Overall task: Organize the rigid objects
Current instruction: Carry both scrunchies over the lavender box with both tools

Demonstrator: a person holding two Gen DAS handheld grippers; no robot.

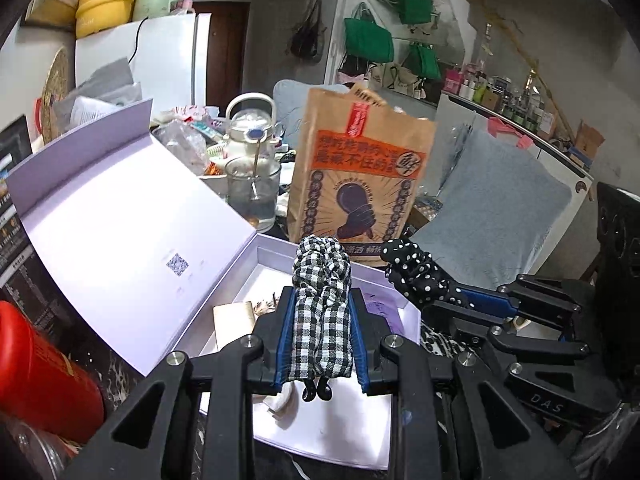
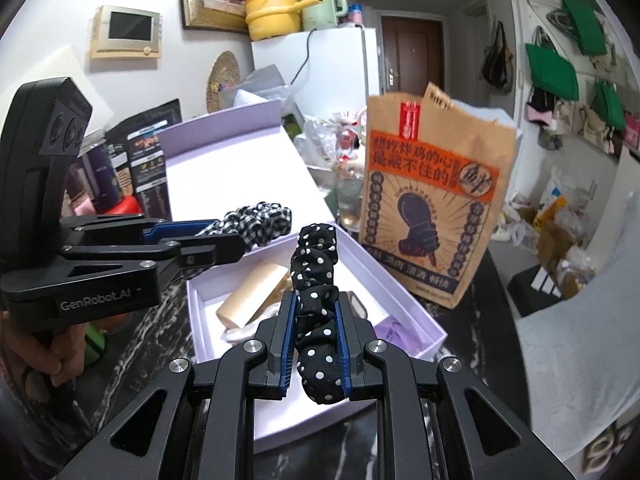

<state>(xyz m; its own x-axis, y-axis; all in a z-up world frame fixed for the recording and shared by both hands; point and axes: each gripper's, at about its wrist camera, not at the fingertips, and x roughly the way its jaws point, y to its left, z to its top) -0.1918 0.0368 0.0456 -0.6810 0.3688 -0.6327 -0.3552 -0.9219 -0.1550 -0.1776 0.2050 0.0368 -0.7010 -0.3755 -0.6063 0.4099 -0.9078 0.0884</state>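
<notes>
Above the open lilac cardboard box (image 2: 416,312), left gripper (image 1: 322,300) clamps a black-and-white checked fabric scrunchie (image 1: 322,280); right gripper (image 2: 316,304) clamps a black white-dotted fabric scrunchie (image 2: 316,276).

The left gripper (image 2: 224,240) carries a white "GenRobot.AI" label on its black side in the right wrist view. The right gripper (image 1: 448,300) shows raised letters "DAS" on its black arm in the left wrist view. The brown paper bag (image 2: 432,200) bears an orange band reading "想吃炸鸡的心 是藏不住的" beside a round "鲜". The lilac box lid (image 1: 120,232) has a small QR code (image 1: 177,264); the print beside it is too small to read.
</notes>
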